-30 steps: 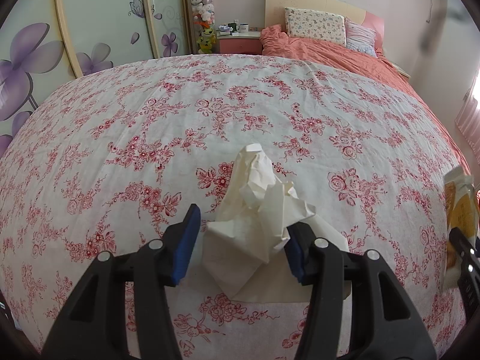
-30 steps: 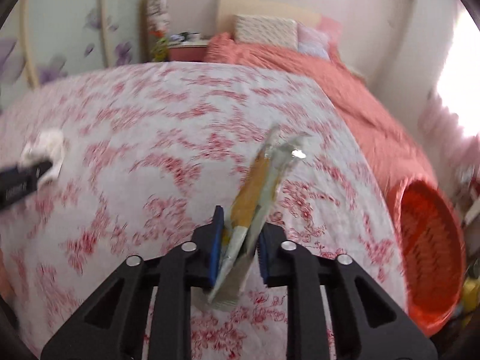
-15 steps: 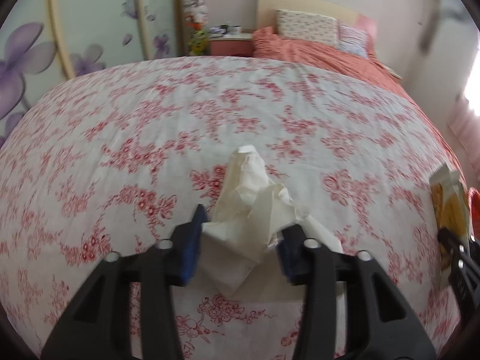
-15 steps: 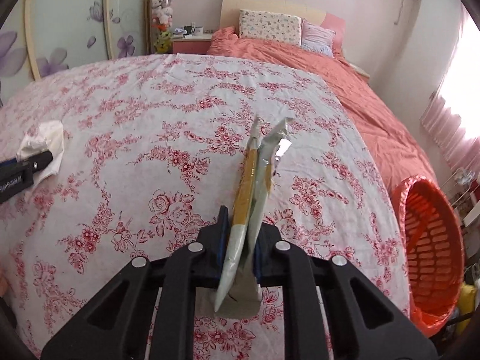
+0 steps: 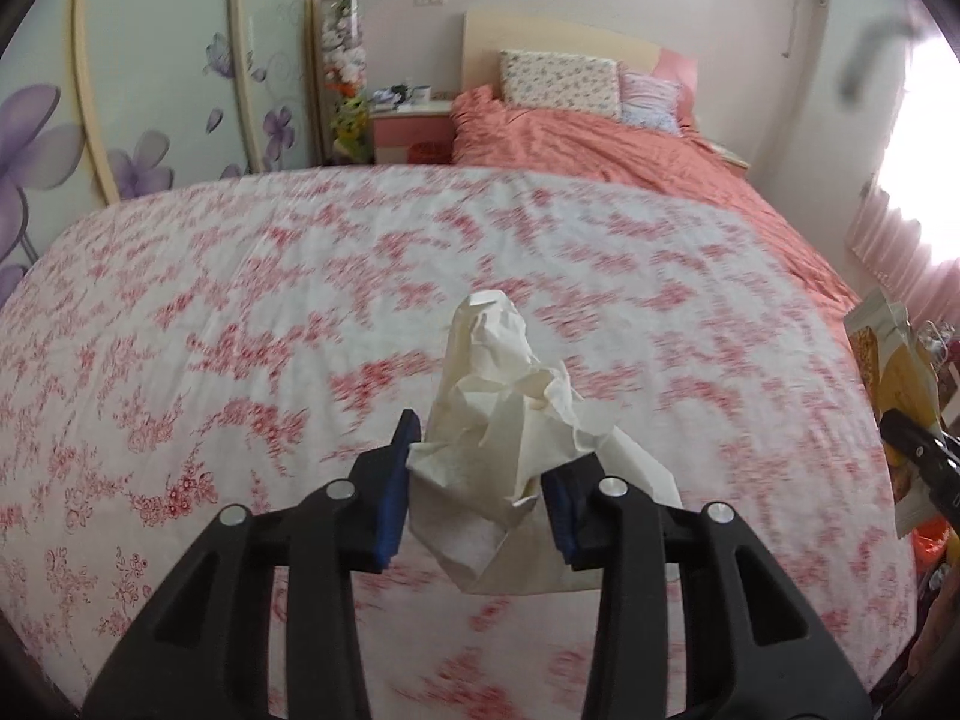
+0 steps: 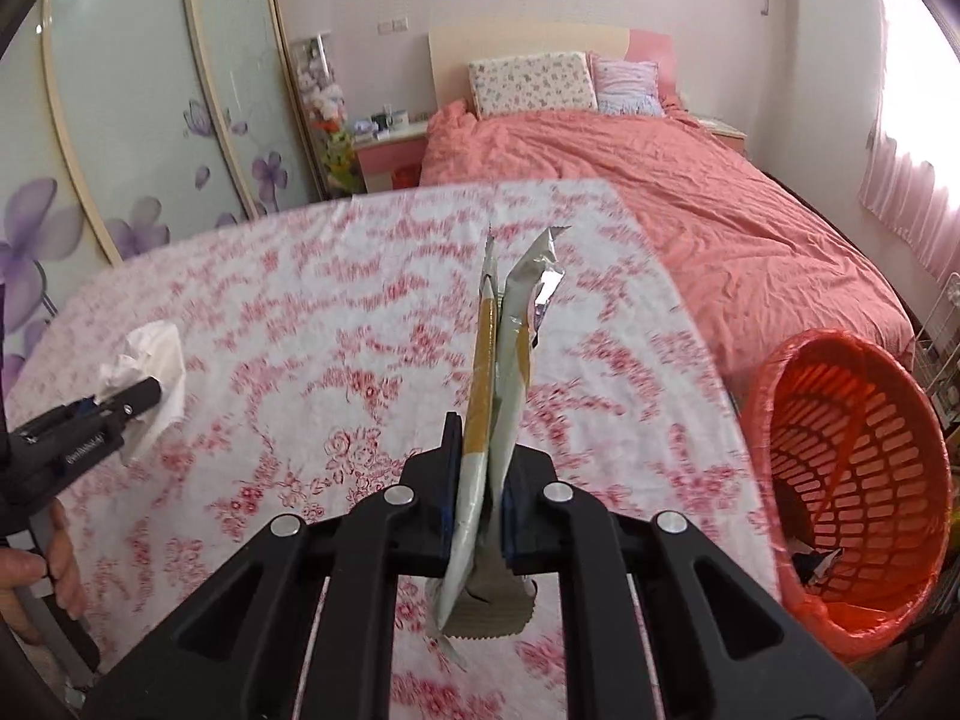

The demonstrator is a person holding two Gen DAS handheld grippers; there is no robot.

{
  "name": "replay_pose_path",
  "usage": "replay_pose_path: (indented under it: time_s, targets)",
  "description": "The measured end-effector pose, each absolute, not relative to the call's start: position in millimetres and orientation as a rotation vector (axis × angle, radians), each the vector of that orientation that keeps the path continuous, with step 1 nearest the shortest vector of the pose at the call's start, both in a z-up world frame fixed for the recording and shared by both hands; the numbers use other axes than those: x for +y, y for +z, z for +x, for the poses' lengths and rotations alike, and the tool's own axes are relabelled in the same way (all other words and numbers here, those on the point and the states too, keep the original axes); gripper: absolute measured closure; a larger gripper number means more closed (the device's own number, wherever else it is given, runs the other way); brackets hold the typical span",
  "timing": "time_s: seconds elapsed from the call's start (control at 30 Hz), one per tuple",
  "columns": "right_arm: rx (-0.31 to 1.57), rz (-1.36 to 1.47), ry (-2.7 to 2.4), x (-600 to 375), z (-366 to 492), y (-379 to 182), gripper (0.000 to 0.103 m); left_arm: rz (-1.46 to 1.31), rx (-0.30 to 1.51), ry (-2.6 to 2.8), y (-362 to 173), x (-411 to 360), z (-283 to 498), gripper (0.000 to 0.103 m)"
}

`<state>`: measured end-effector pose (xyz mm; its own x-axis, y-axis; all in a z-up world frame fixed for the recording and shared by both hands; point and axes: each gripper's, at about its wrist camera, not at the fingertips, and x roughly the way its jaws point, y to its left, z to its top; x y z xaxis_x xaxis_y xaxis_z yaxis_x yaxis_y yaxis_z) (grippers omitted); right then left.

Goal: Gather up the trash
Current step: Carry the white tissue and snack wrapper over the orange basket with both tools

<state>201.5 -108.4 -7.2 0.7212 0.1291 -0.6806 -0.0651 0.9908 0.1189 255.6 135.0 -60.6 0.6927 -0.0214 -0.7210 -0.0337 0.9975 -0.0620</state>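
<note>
My left gripper (image 5: pixel 480 474) is shut on a crumpled white tissue (image 5: pixel 498 396) and holds it above the floral table cover (image 5: pixel 240 312). The tissue (image 6: pixel 150 360) and left gripper (image 6: pixel 129 402) also show at the left of the right wrist view. My right gripper (image 6: pixel 480 480) is shut on a flattened yellow and silver snack wrapper (image 6: pixel 501 360), held upright above the cover. The wrapper (image 5: pixel 894 378) shows at the right edge of the left wrist view. An orange mesh trash basket (image 6: pixel 852 456) stands low at the right, beside the table.
A bed with a salmon duvet (image 6: pixel 690 192) and pillows (image 6: pixel 531 84) lies beyond the table. A pink nightstand (image 6: pixel 390 150) and a wardrobe with purple flowers (image 6: pixel 120 120) stand at the left. Pink curtains (image 6: pixel 906 180) hang at the right.
My left gripper has closed on the tissue and lifted it off the cover. My right gripper has risen with the wrapper, and the orange basket has come further into view.
</note>
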Motion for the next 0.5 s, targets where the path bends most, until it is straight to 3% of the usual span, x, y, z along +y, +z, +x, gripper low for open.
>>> replay_pose_path:
  time_s: [0.5]
  targets:
    - [0.626,0.144,0.012,-180.9,152.3,27.8,0.092,-0.002,0.702,-0.255,2.9,19.1,226.3,0.065]
